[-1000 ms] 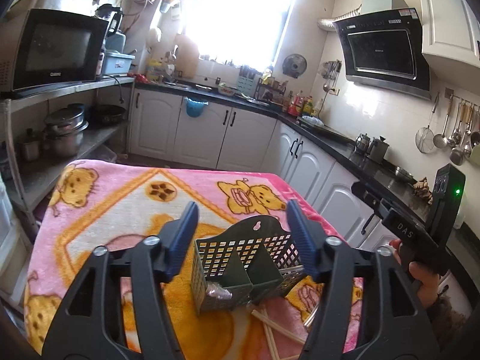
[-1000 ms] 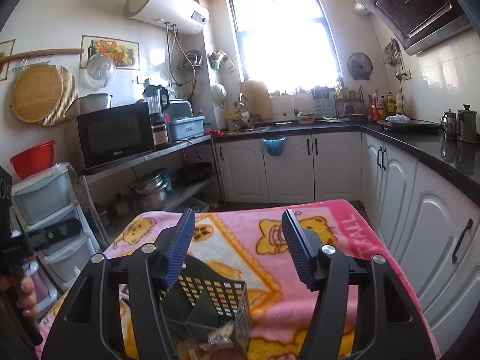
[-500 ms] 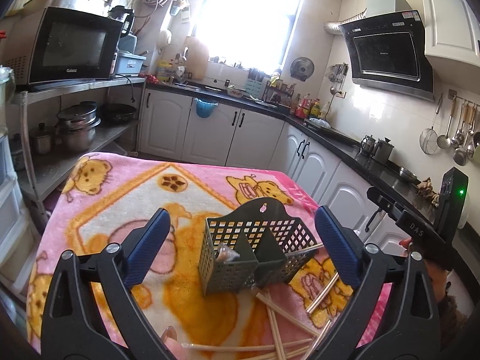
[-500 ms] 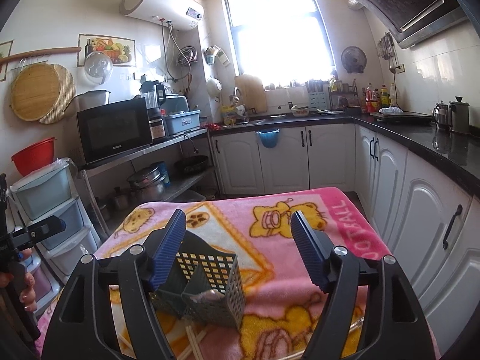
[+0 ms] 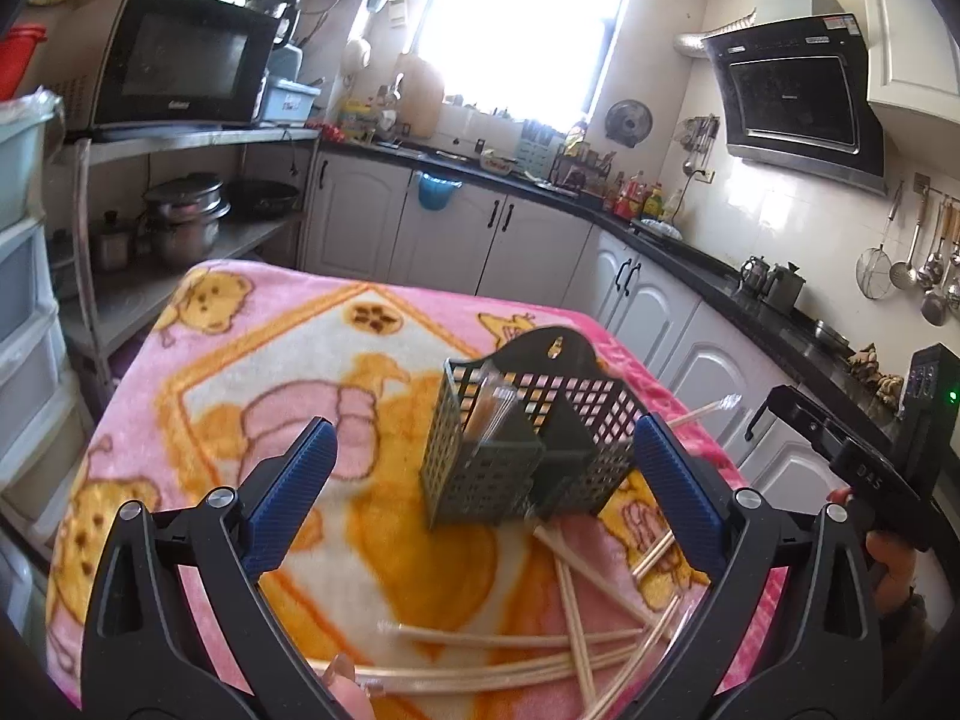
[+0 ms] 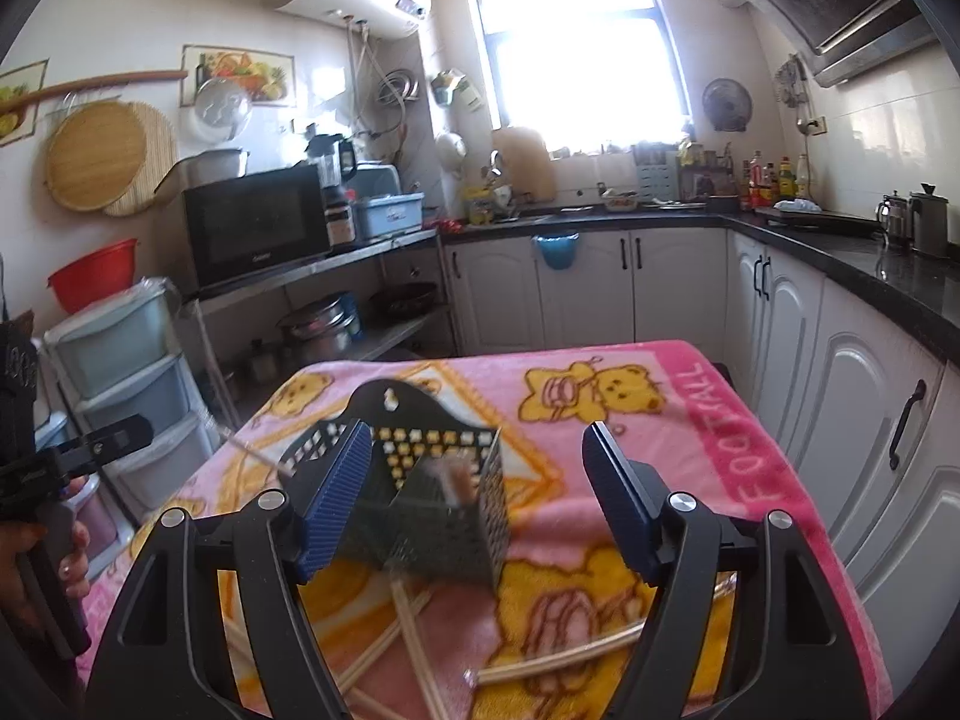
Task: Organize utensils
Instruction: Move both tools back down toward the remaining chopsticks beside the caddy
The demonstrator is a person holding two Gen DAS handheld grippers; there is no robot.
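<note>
Dark perforated utensil caddy [image 5: 528, 450] stands upright on the pink bear-print blanket [image 5: 270, 360], toward its right half in my left view. One compartment holds a wrapped bundle of chopsticks [image 5: 492, 408]; the wrapper blurs the tips. More wrapped chopsticks [image 5: 558, 618] lie loose and crossed on the blanket just in front of the caddy, some running under my gripper frames where I lose them.

My left gripper [image 5: 480, 504] has its jaws spread very wide, having just been opening; nothing is gripped, the caddy sits ahead between the blue pads without contact. My right gripper [image 6: 474, 504] is also parted, having just been opening, and grips nothing; its left pad overlaps the caddy [image 6: 420, 498] in view, so I cannot tell if it touches.

The blanket covers a table in a kitchen: white cabinets [image 6: 600, 288] under a black counter, a bright window [image 6: 576, 36] washing out detail, a microwave [image 6: 258, 228] on a metal shelf, a range hood [image 5: 792, 102]. The caddy is motion-blurred in the right view. A hand [image 6: 36, 564] shows at the left edge, cut off.
</note>
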